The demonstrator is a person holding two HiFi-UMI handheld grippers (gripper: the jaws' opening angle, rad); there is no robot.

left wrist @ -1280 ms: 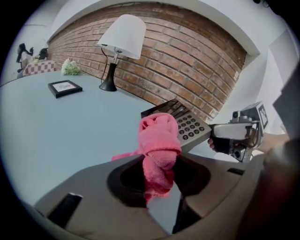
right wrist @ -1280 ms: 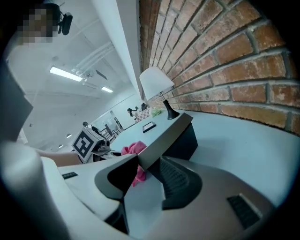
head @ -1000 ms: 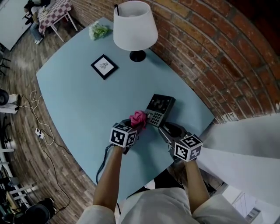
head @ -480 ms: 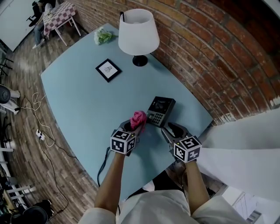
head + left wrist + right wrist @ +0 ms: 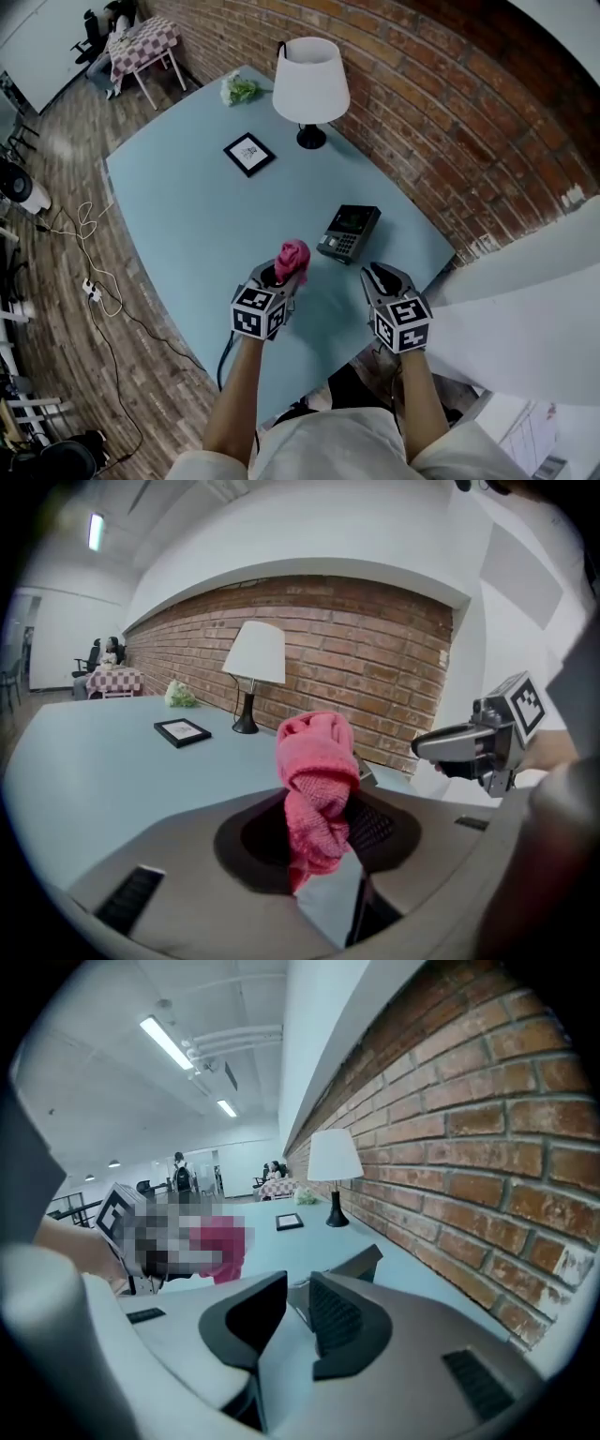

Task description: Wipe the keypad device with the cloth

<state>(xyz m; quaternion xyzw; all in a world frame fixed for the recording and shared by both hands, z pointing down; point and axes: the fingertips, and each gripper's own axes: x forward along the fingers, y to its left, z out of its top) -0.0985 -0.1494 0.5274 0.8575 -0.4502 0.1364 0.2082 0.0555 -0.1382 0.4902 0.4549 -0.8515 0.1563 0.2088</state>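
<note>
Both grippers pulled back from the keypad point(image 5: 349, 232); it sits alone, centre-right on the table point(image 5: 187, 216). Left gripper point(image 5: 278, 275) clamps one pink cloth point(image 5: 292, 258). Right gripper point(image 5: 382, 274) jaws just narrowed: small gap, nothing between. One lamp point(image 5: 311, 82), one picture frame point(image 5: 249, 153), upper centre.

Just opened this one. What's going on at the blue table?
A person holds a gripper in each hand over the table. The left gripper is shut on a bunched pink cloth, held up short of the keypad device and not touching it. The right gripper hangs beside it. Its jaws have just been closing, with a narrow gap left and nothing between them. The device lies free on the table.
</note>
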